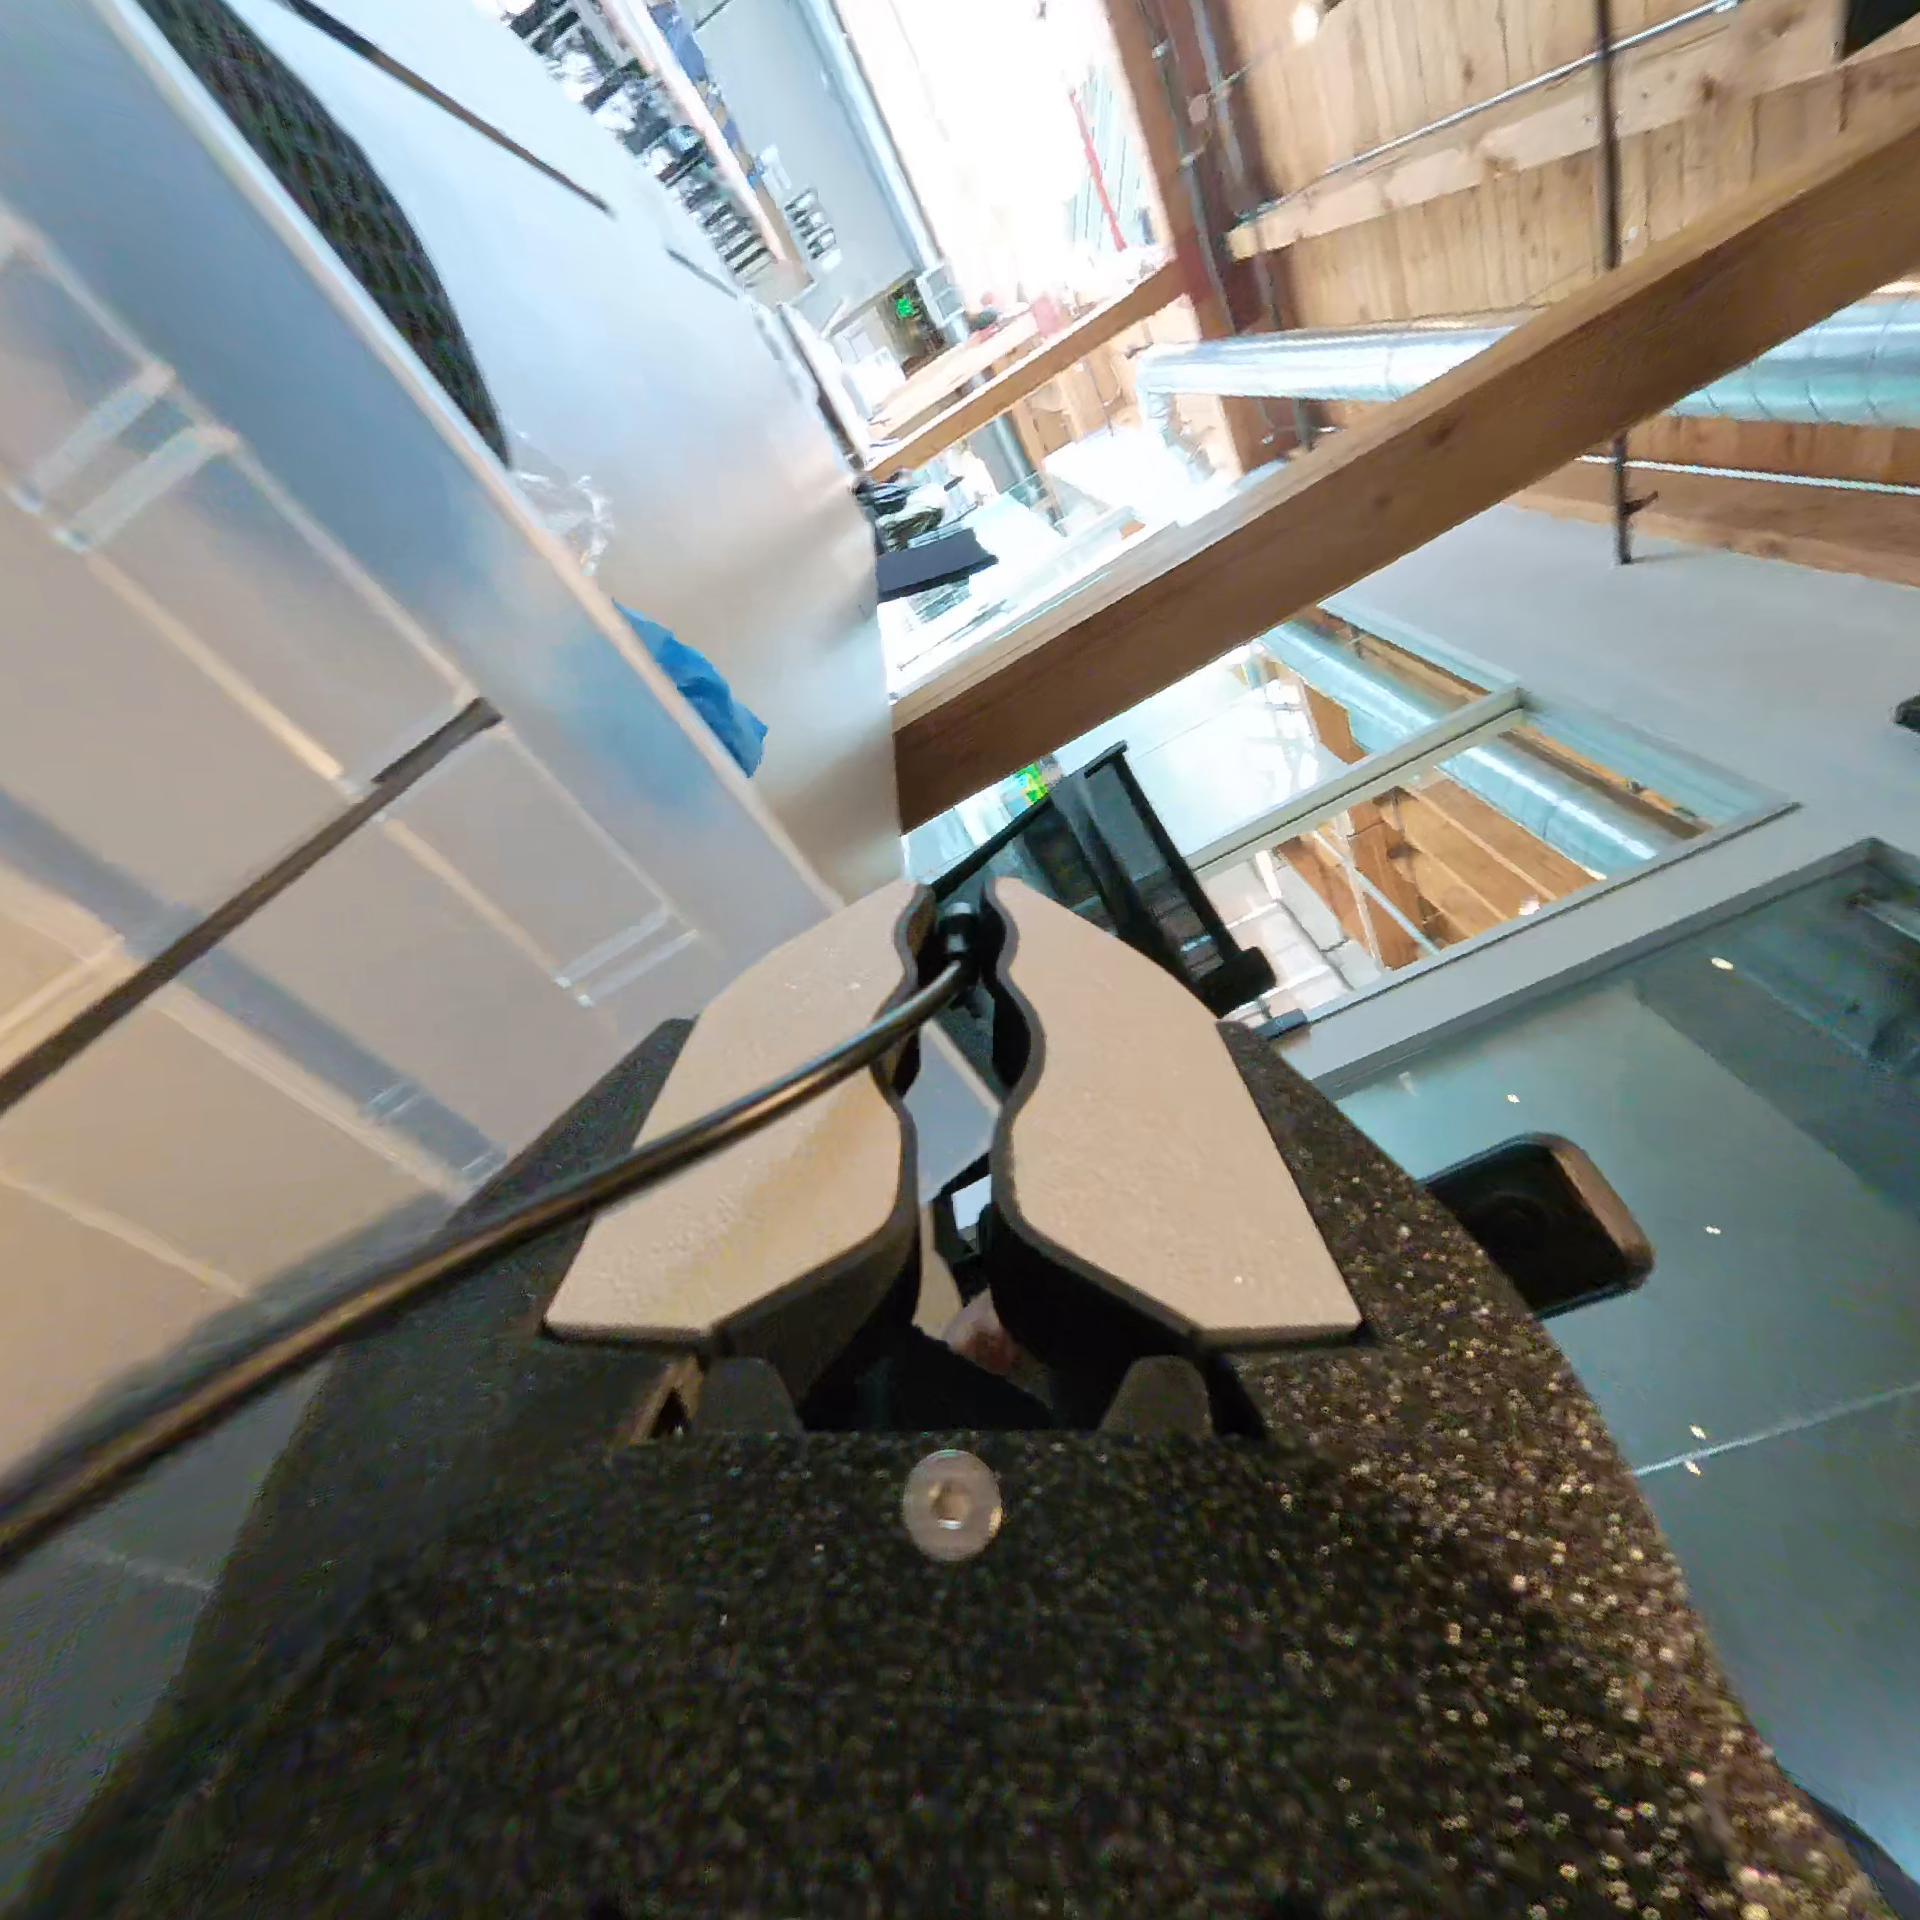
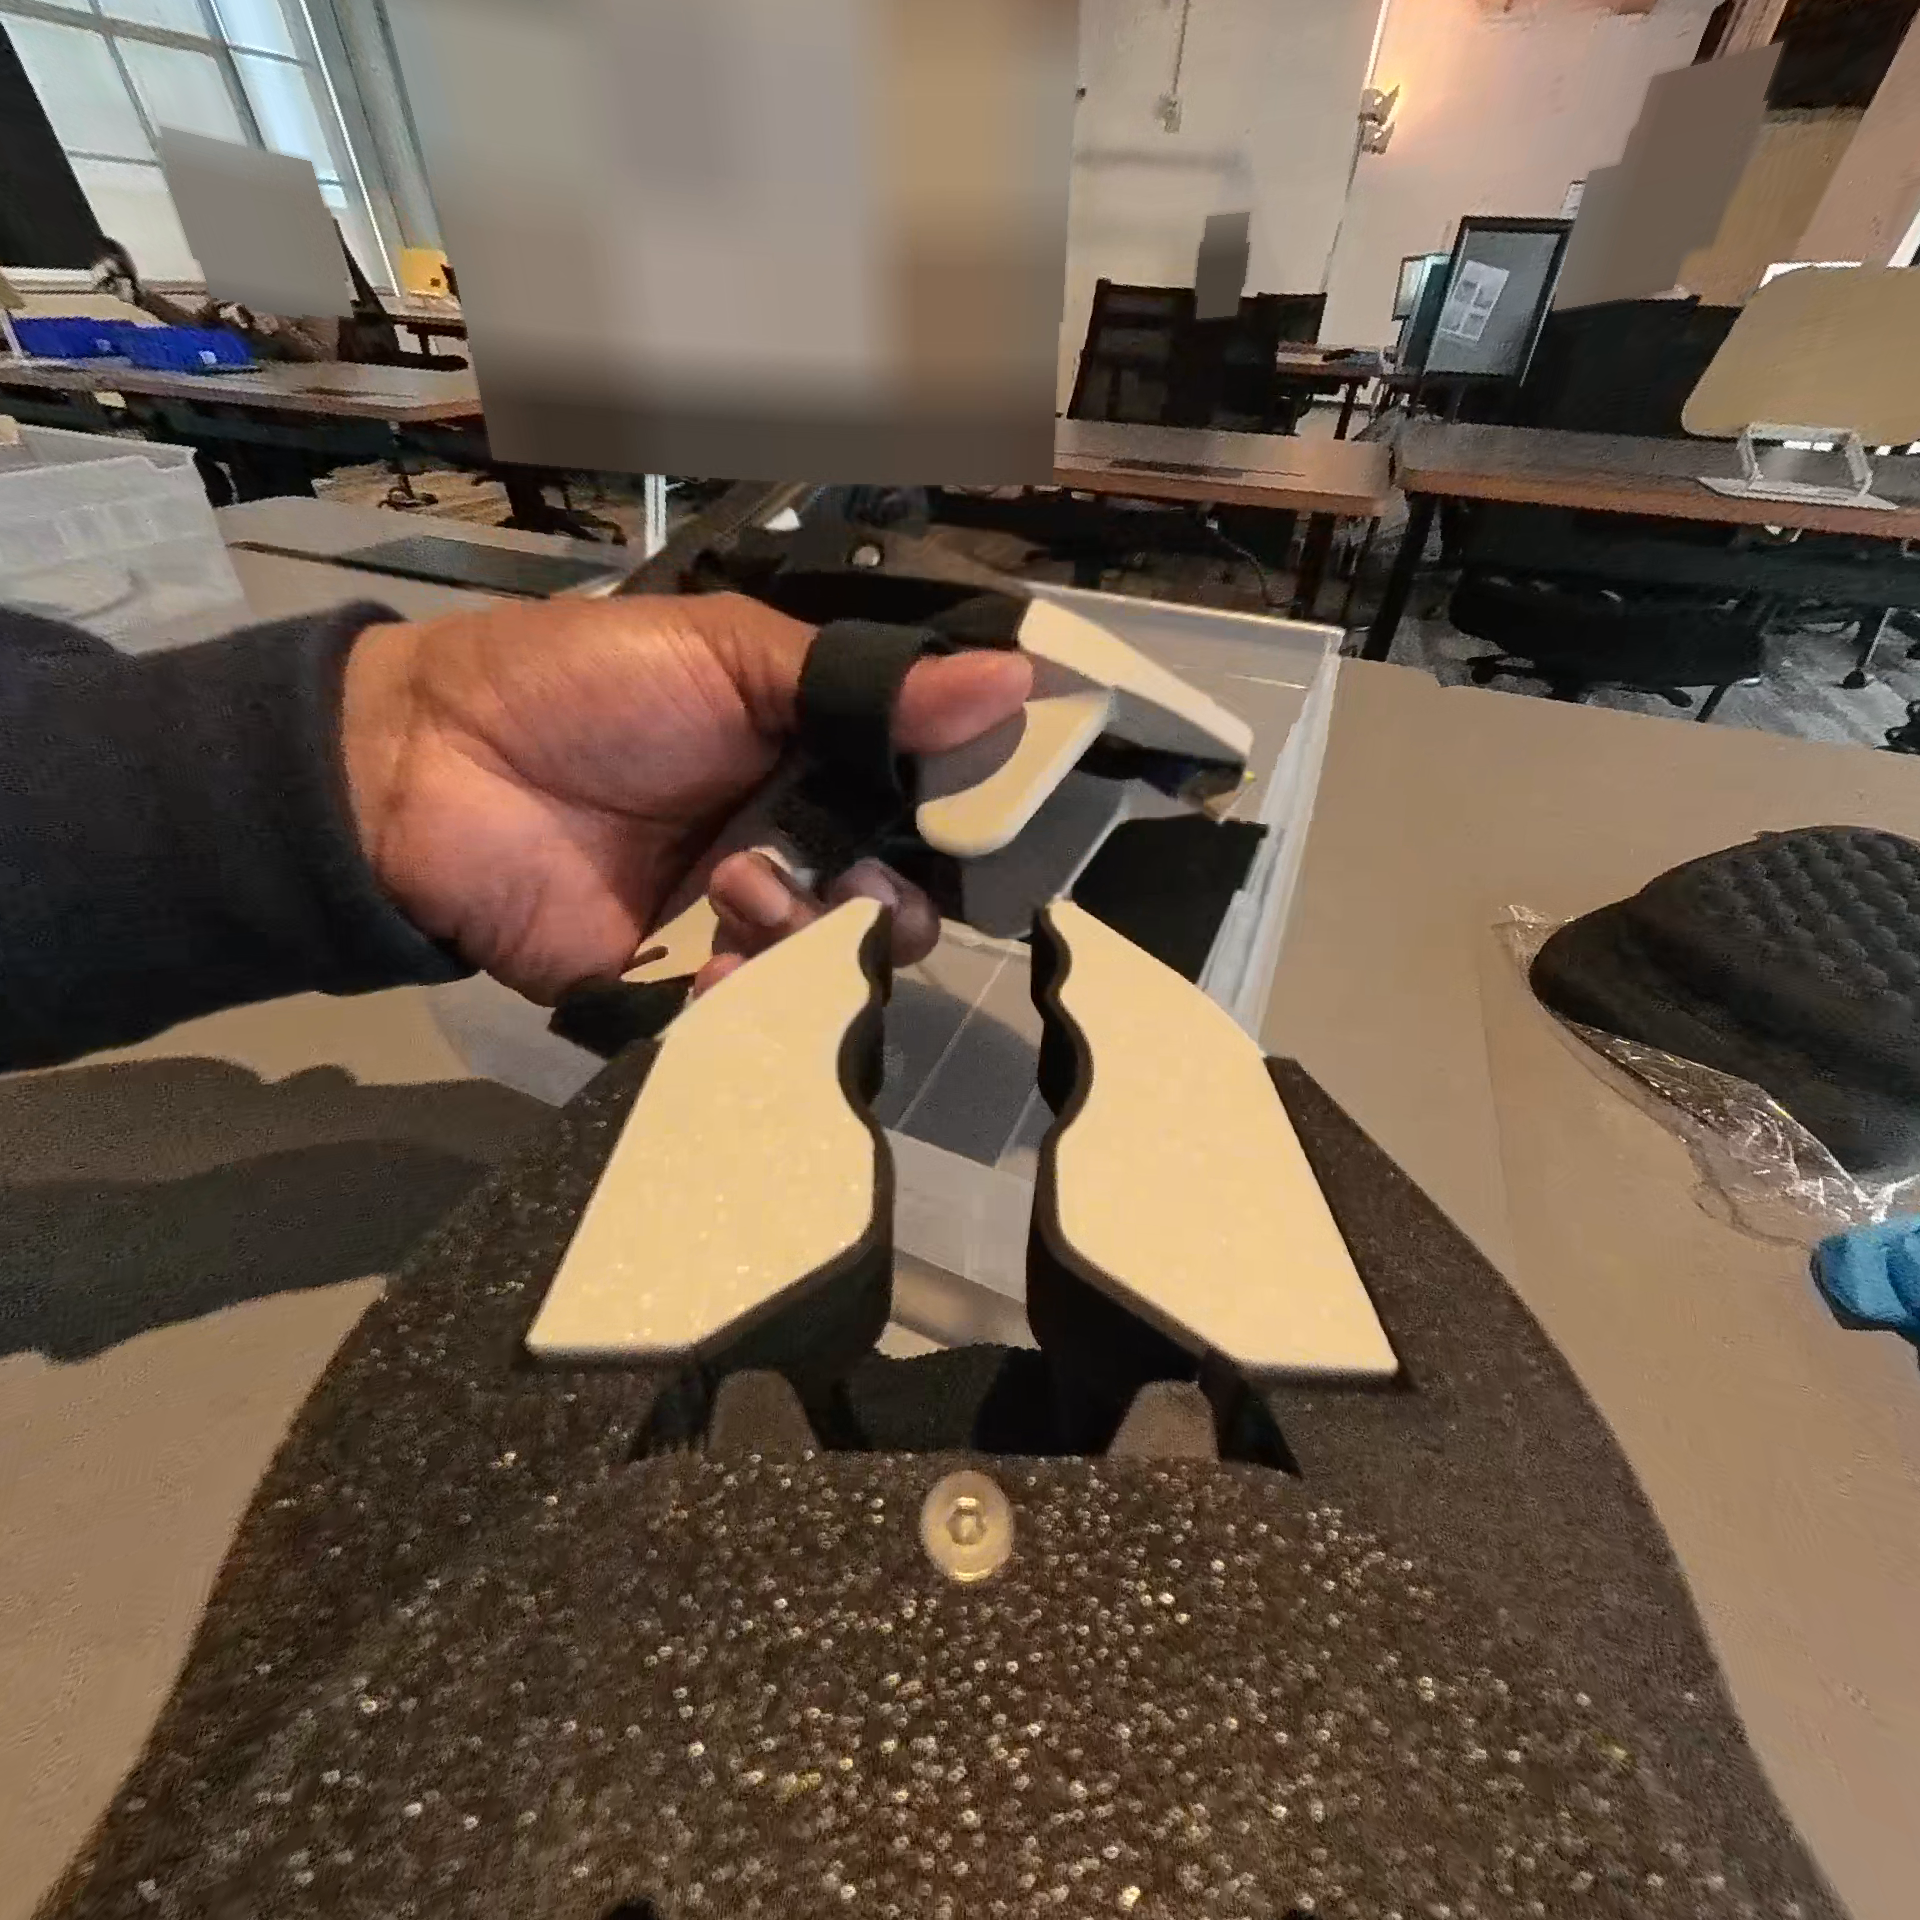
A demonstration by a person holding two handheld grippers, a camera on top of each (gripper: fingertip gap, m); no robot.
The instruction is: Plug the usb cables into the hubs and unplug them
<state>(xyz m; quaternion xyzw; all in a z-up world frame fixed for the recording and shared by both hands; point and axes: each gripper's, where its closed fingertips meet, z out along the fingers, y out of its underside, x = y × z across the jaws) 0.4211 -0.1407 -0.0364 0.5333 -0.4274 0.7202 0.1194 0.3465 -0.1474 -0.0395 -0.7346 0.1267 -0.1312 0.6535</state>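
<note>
A: What has your left gripper got?

B: My left fingers are clamped on a black cable. Its end sits pinched right at the tips, and the cord runs back across the left finger and off past the lower left of my view. The whole gripper is tipped hard over, so the grey table stands like a wall on the left of the fingers, with a clear box on it.

A: And the right one?

B: My right gripper holds nothing; its fingers stand apart with a plain gap between them. Just beyond the tips I see my hand gripping the left gripper, which hangs above the clear box. To the right of the fingers, well apart, a black pad lies on the table in crinkled plastic wrap, with something blue near it.

A: Any hub?

B: I cannot make one out.
</note>
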